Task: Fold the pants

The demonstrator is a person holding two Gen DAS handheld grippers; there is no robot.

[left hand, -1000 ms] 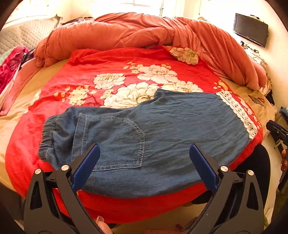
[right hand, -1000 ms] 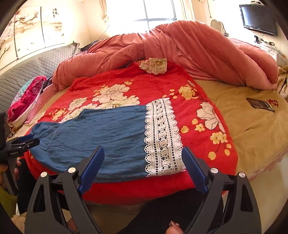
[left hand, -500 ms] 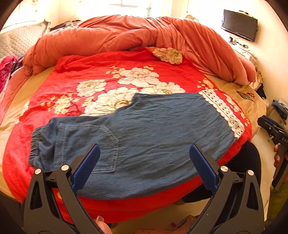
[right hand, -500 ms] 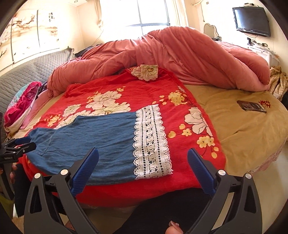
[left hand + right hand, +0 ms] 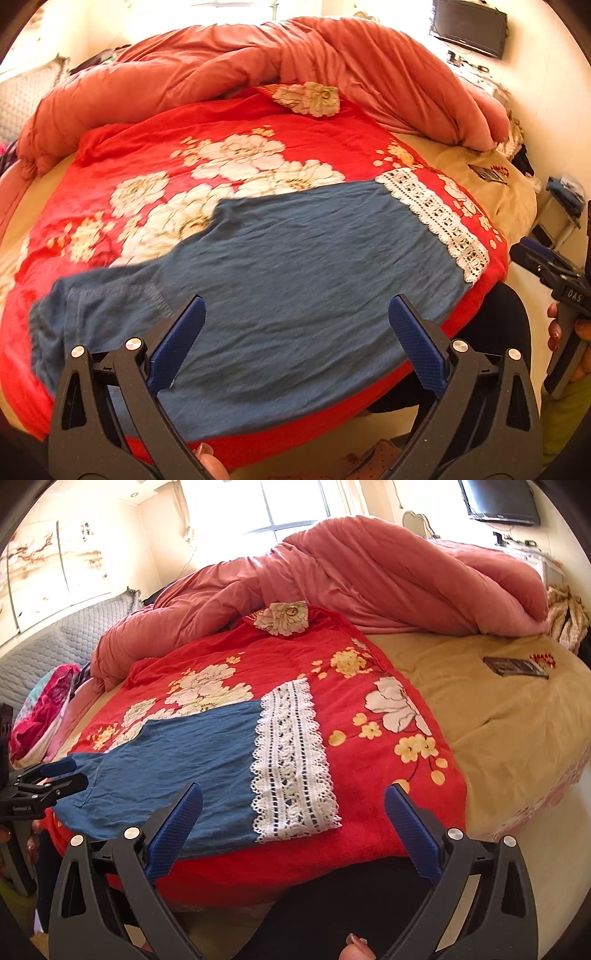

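Blue denim pants (image 5: 288,280) with a white lace hem (image 5: 436,218) lie flat on the red floral blanket (image 5: 229,122), waist to the left, hem to the right. They also show in the right wrist view (image 5: 192,753), with the lace hem (image 5: 291,760) nearest that gripper. My left gripper (image 5: 295,317) is open and empty, above the pants' near edge. My right gripper (image 5: 293,805) is open and empty, in front of the lace hem, off the bed's edge. Each gripper shows in the other's view: the right one (image 5: 550,273), the left one (image 5: 44,779).
A bunched pink quilt (image 5: 258,66) lies across the far side of the round bed. A dark flat object (image 5: 515,666) rests on the tan sheet (image 5: 498,716) at right. Pink folded clothes (image 5: 40,709) sit at far left. A TV (image 5: 502,498) hangs on the wall.
Both grippers have shifted right along the bed's edge and drawn slightly back; the pants now sit further left in each view. The pants themselves have not moved. Both stay open.
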